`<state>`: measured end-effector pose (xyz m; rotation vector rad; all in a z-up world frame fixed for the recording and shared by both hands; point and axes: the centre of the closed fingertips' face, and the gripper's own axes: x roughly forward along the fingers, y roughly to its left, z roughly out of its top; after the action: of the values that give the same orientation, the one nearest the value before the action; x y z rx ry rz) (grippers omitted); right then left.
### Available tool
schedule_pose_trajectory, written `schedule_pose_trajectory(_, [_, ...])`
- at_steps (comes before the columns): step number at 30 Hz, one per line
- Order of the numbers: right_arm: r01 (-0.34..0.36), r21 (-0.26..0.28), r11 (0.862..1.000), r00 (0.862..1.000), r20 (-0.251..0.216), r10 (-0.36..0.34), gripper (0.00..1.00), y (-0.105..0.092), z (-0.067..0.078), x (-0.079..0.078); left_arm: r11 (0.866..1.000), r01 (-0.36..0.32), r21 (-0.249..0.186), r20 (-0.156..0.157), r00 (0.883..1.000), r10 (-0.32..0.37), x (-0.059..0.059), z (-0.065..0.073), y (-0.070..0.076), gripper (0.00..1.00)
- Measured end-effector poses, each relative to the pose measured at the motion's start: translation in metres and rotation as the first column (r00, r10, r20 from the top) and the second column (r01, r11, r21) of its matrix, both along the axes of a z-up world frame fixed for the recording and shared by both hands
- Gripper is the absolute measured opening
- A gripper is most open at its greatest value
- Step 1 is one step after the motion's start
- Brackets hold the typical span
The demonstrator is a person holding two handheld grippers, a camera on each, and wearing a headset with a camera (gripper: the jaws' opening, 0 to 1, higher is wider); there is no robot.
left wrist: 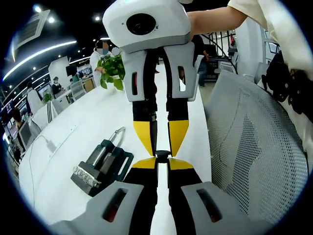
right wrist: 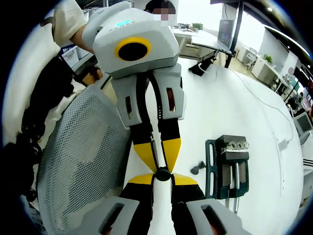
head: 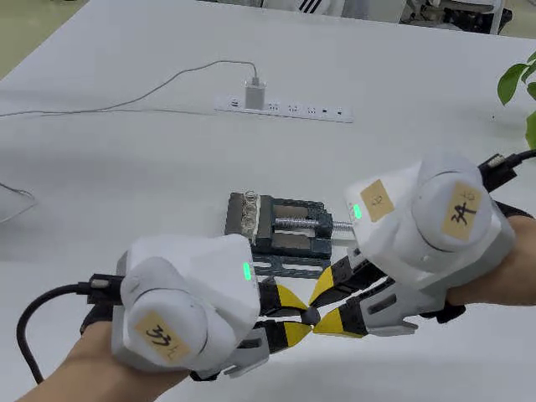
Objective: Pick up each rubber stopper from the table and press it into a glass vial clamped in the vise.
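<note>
My left gripper (head: 306, 323) and right gripper (head: 316, 320) meet tip to tip just above the table's near edge. A small dark rubber stopper (left wrist: 162, 154) sits pinched where the yellow fingertips come together, and both pairs of jaws look shut on it. The stopper (right wrist: 162, 174) shows as a round dark knob in the right gripper view. Behind the tips stands the dark vise (head: 280, 226) with a row of glass vials (head: 249, 209) clamped at its left end. Another loose stopper (right wrist: 197, 169) lies on the table beside the vise (right wrist: 227, 169).
A white power strip (head: 285, 107) with a charger and cable lies at the back of the table. Green plant leaves (head: 519, 84) hang at the right edge. A grey mesh chair (left wrist: 254, 147) stands close to the table's near edge.
</note>
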<state>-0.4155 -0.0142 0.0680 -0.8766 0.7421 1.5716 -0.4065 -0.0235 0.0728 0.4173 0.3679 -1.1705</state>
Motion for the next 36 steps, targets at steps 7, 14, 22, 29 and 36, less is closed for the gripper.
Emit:
schedule_pose_trajectory(7, [0.039,0.059,0.997,0.999,-0.023,-0.037,0.14,-0.001,0.012,0.005,0.999,-0.020,-0.028,-0.005,1.000,0.020,0.003,0.005,0.002,0.03])
schedule_pose_trajectory(14, [0.055,0.094,0.994,0.998,-0.049,-0.051,0.12,-0.001,0.021,0.006,0.998,-0.023,-0.054,-0.010,1.000,0.022,0.003,0.008,0.002,0.03])
schedule_pose_trajectory(22, [0.039,0.087,0.995,0.998,-0.059,-0.034,0.11,-0.001,0.019,0.001,0.997,-0.020,-0.068,-0.005,1.000,0.020,0.002,0.011,-0.001,0.03])
schedule_pose_trajectory(29, [0.032,0.087,0.996,0.998,-0.055,-0.027,0.10,0.000,0.019,0.000,0.996,-0.030,-0.083,-0.020,0.999,0.028,0.001,0.011,0.000,0.03])
schedule_pose_trajectory(36, [0.023,0.085,0.996,0.998,-0.053,-0.019,0.10,0.001,0.019,-0.001,0.993,-0.046,-0.112,-0.042,0.998,0.042,-0.001,0.012,-0.001,0.02])
